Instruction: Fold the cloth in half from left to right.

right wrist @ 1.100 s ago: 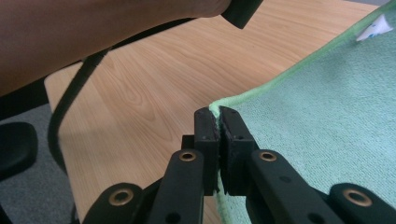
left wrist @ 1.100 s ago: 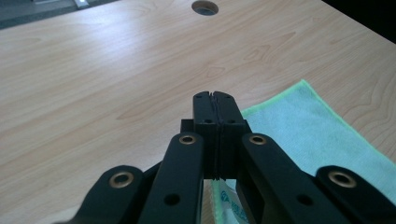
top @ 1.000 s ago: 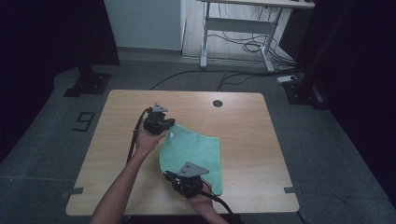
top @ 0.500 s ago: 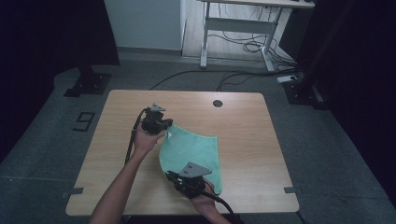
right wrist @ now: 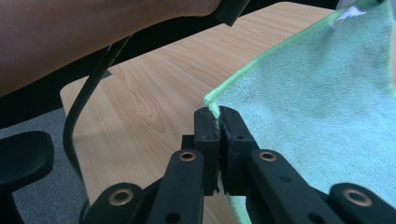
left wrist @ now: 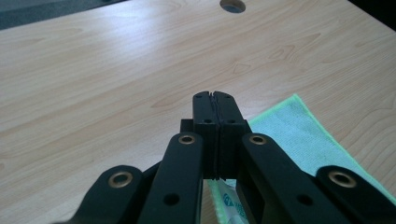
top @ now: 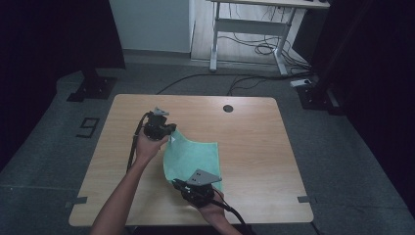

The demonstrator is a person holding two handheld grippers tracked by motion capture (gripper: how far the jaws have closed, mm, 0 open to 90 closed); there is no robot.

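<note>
Two corners of the green cloth (top: 193, 156) are pinched, one in the left gripper (left wrist: 215, 100) and one in the right gripper (right wrist: 218, 116), both clenched on it, its left edge lifted off the table (top: 254, 132), so any fold looks barely begun

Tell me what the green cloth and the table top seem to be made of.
Green cloth: looks like soft microfibre or terry, matt, with a fuzzy looped pile and a stitched brighter green edge. Table top: pale wood grain, smooth with a slight sheen, probably laminate or veneer rather than solid wood.
</note>
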